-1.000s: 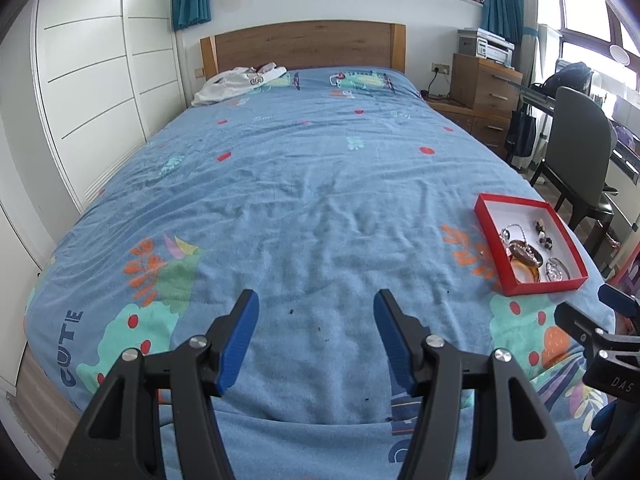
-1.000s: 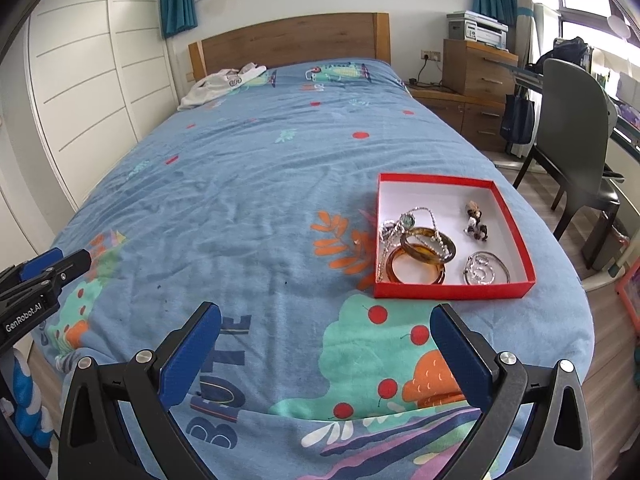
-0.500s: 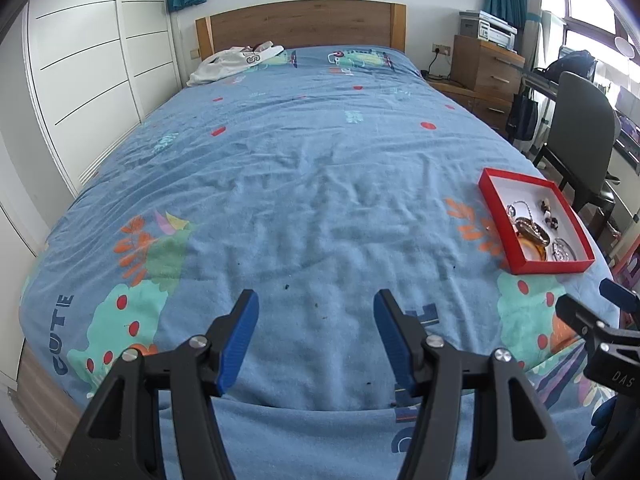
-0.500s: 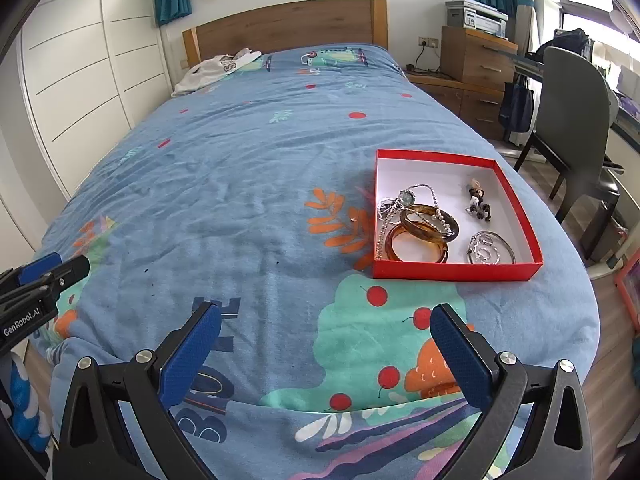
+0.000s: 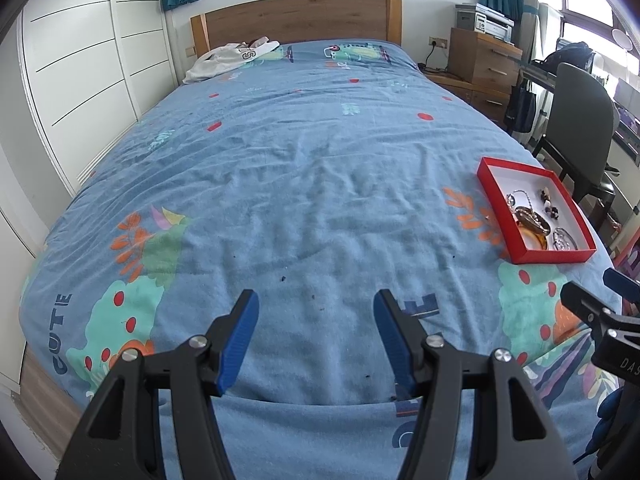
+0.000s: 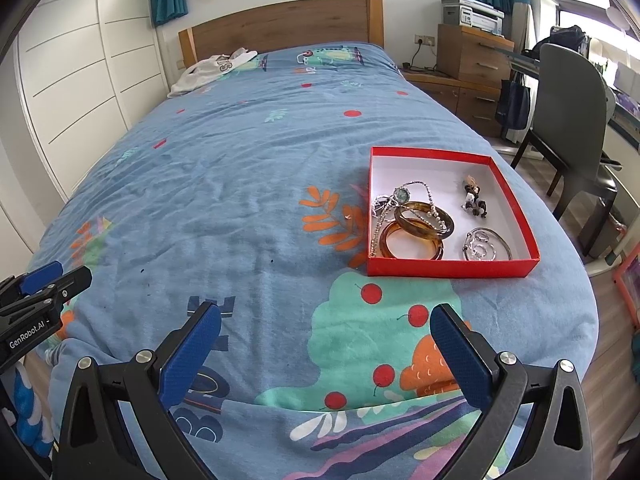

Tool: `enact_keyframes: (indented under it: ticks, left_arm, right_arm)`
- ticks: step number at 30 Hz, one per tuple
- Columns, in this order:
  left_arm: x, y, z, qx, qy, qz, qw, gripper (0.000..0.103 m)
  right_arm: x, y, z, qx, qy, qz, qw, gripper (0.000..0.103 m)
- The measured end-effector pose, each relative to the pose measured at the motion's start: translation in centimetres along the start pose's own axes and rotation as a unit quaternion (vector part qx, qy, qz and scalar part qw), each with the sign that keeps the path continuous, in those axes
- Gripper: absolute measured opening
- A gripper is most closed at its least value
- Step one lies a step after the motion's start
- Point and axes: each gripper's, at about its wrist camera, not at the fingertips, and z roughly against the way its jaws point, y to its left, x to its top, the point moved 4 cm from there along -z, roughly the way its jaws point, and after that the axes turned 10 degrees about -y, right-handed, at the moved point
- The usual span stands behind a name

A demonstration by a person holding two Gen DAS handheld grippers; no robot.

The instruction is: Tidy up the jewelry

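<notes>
Your left gripper (image 5: 316,320) hovers over the near end of the blue patterned bedspread (image 5: 300,168) with its blue-padded fingers spread apart and nothing between them; your right gripper (image 6: 326,344) hangs above the same near edge, jaws spread wider and likewise holding nothing; in each wrist view the other tool shows at the edge of the frame. The red box (image 6: 452,268) lies on the bedspread ahead of your right gripper and slightly to its right, well apart from both tools; from the left wrist view it lies far off to the right near the bed's side edge. Inside the box, two amber bangles (image 6: 418,232) overlap near the front left corner, with a silver chain (image 6: 382,216) draped beside and across them; silver rings (image 6: 484,244) rest toward the front right, and a small cluster of dark beads (image 6: 472,198) lies further back. A white garment (image 5: 228,58) lies crumpled by the wooden headboard (image 5: 296,20); a grey chair (image 6: 568,120) stands beside the bed on the right.
</notes>
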Motion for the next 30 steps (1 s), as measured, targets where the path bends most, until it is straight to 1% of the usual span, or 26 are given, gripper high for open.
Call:
enact_keyframes:
  ticks: [30]
  left_arm:
    - [-0.52, -0.27, -0.13, -0.002, 0.004, -0.001, 1.0000, 0.058]
  right_arm:
    - [-0.21, -0.30, -0.11, -0.002, 0.003, -0.002, 1.000, 0.102]
